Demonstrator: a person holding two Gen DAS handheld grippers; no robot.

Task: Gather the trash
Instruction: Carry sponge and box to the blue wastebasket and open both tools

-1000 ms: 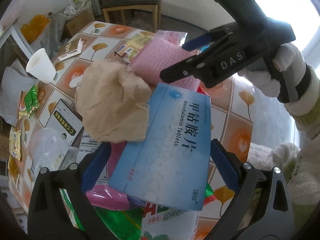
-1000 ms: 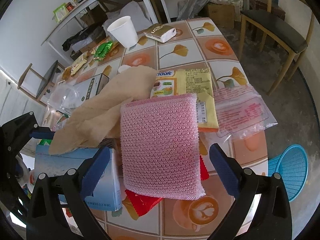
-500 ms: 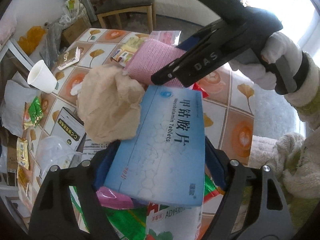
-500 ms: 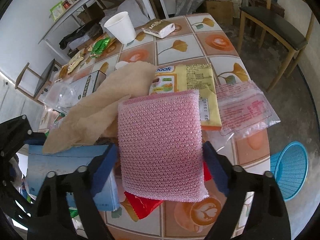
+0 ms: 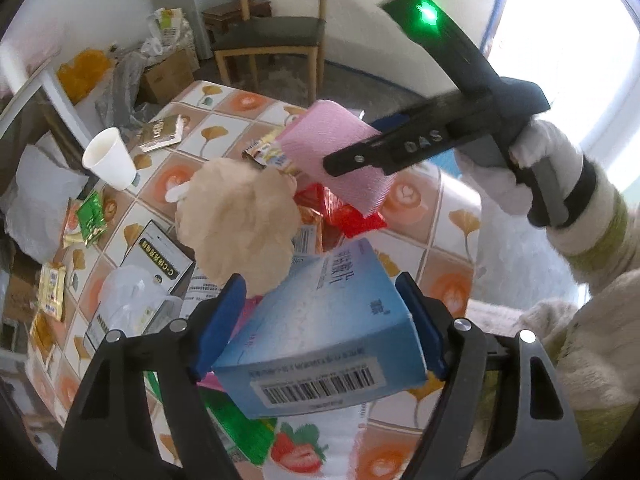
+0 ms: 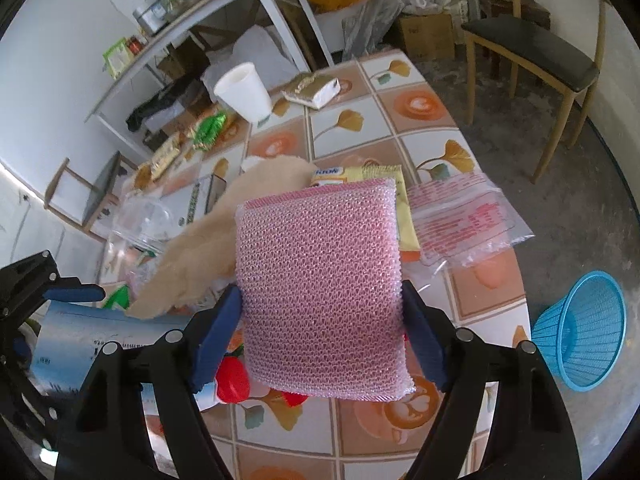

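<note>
My left gripper is shut on a blue medicine box and holds it lifted above the tiled table. A crumpled beige paper rests just beyond the box. My right gripper is shut on a pink mesh sponge and holds it raised off the table; the sponge also shows in the left wrist view, with the right gripper's body over it. The blue box also shows in the right wrist view, at the lower left.
A white paper cup, snack wrappers, a yellow packet, a clear printed bag and a black-and-white carton litter the table. A blue basket stands on the floor at right. A wooden chair stands beyond the table.
Both grippers closed from open, the left on the blue box and the right on the pink sponge, and both lifted their items off the pile.
</note>
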